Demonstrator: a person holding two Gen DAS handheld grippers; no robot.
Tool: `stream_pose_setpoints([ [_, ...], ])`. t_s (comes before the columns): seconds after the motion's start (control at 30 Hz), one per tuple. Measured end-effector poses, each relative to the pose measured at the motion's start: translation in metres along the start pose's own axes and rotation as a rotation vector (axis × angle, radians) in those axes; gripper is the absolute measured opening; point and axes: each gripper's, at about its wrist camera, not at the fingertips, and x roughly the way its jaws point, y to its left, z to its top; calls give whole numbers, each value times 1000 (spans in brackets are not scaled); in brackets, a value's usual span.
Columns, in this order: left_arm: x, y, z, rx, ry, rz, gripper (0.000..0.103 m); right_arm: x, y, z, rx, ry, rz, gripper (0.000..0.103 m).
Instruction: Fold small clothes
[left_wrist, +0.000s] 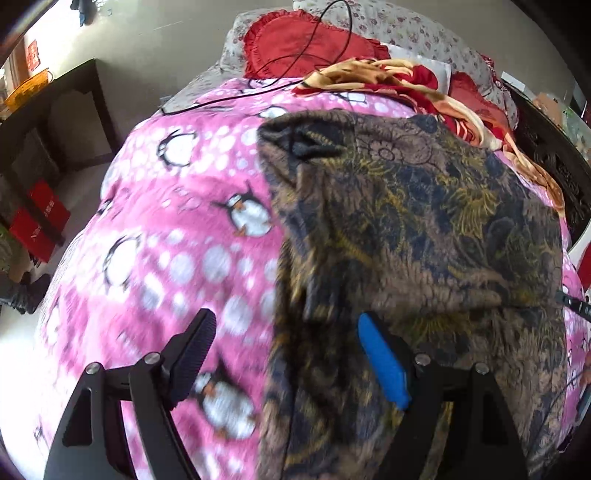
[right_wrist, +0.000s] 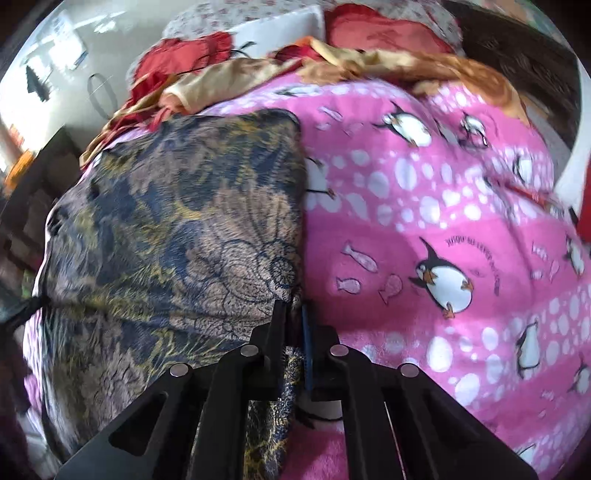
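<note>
the brown and blue flowery soft cloth (right_wrist: 177, 229) lies on the pink penguin blanket (right_wrist: 424, 229). my right gripper (right_wrist: 293, 325) pinches its near right edge tight. my left gripper (left_wrist: 284, 354) is wide open over its left edge, holding nothing. i think the folding is barely begun.

Brown garment (left_wrist: 424, 229) – navy and gold floral print, spread flat, folded
</note>
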Motion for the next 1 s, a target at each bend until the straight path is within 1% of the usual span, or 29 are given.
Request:
stream_pose_setpoints([
  [0.07, -14, 5, -10, -9, -1, 1, 83, -8, 2, 0, 18, -1, -9, 1],
  [0.1, -21, 7, -15, -11, -7, -2, 83, -15, 3, -1, 23, -5, -17, 4],
  [0.13, -31, 9, -22, -15, -19, -7, 83, -25, 4, -3, 29, -11, -28, 12],
  [0.17, -41, 10, -29, -20, -34, -8, 83, -38, 5, -7, 32, -18, -30, 24],
  [0.2, -48, 10, -34, -23, -43, -9, 83, -51, 6, -14, 28, -16, -4, 29],
  [0.23, -56, 11, -42, -27, -48, -14, 83, -58, 7, -19, 21, -4, 17, 32],
  [0.37, -70, 8, -62, -39, -26, -60, 83, -84, 3, -57, 24, 48, 111, 32],
  [0.4, -76, 8, -69, -40, -23, -79, 83, -89, 1, -68, 24, 64, 125, 34],
  [0.43, -81, 9, -77, -43, -22, -94, 83, -93, 2, -77, 17, 72, 129, 37],
  [0.53, -93, 10, -97, -48, -10, -115, 83, -107, 0, -108, -13, 95, 151, 43],
  [0.63, -98, 11, -116, -31, 20, -111, 83, -109, -1, -137, -31, 122, 206, 44],
  [0.8, -107, 17, -140, -15, 42, -102, 83, -115, 1, -173, -75, 164, 228, 44],
  [0.9, -113, 20, -154, -22, 52, -110, 83, -122, -10, -191, -33, 163, 247, 45],
  [0.97, -116, 21, -163, -21, 74, -118, 83, -120, -14, -208, -1, 212, 286, 45],
  [1.0, -118, 22, -166, -17, 78, -121, 83, -121, -13, -214, -4, 220, 297, 45],
])
